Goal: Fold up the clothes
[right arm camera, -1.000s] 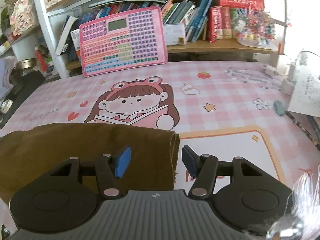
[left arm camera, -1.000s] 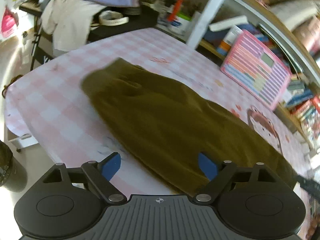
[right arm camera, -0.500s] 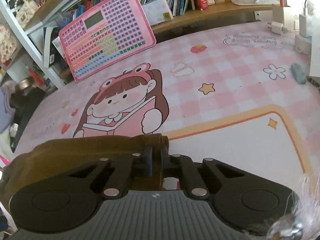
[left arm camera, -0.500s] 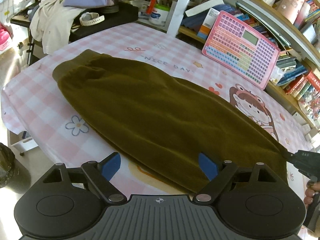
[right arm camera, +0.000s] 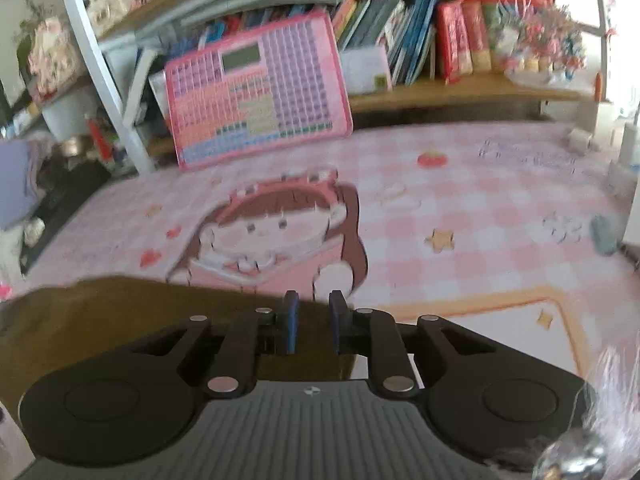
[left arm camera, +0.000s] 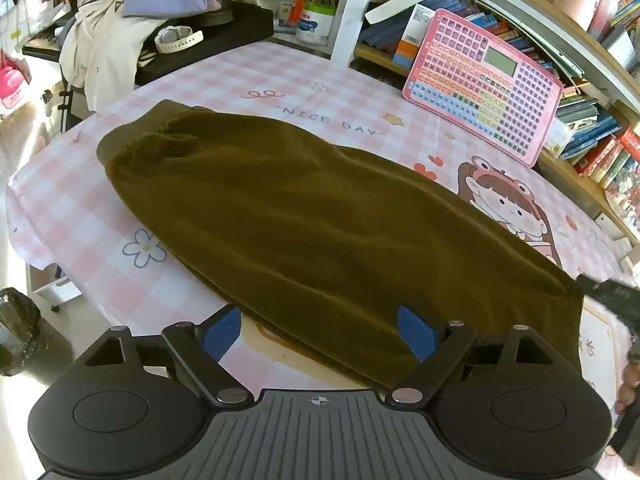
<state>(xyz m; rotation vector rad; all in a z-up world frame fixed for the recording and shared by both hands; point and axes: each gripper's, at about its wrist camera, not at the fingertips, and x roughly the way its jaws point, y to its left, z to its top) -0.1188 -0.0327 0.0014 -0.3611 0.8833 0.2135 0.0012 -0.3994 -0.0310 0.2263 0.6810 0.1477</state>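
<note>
Olive-brown trousers (left arm camera: 320,208) lie stretched across the pink checked table (left arm camera: 240,80), waistband (left arm camera: 132,136) at the far left. My left gripper (left arm camera: 319,336) hovers open over the near long edge of the cloth, nothing between its blue pads. In the right wrist view, which is motion-blurred, my right gripper (right arm camera: 314,320) has its fingers close together with the trousers' (right arm camera: 120,312) leg end pinched between them. The left wrist view shows the right gripper (left arm camera: 612,300) at the far right end of the cloth.
A pink toy keyboard board (left arm camera: 484,80) (right arm camera: 260,92) leans on the bookshelf behind the table. Clothes (left arm camera: 104,40) are piled on a black stand at the left. The table edge drops off at the near left. A person's hand (left arm camera: 630,380) shows at the right.
My right gripper closed on the leg end of the trousers, and its view now blurs as it moves. The left gripper stayed open while its view swung to take in more of the garment.
</note>
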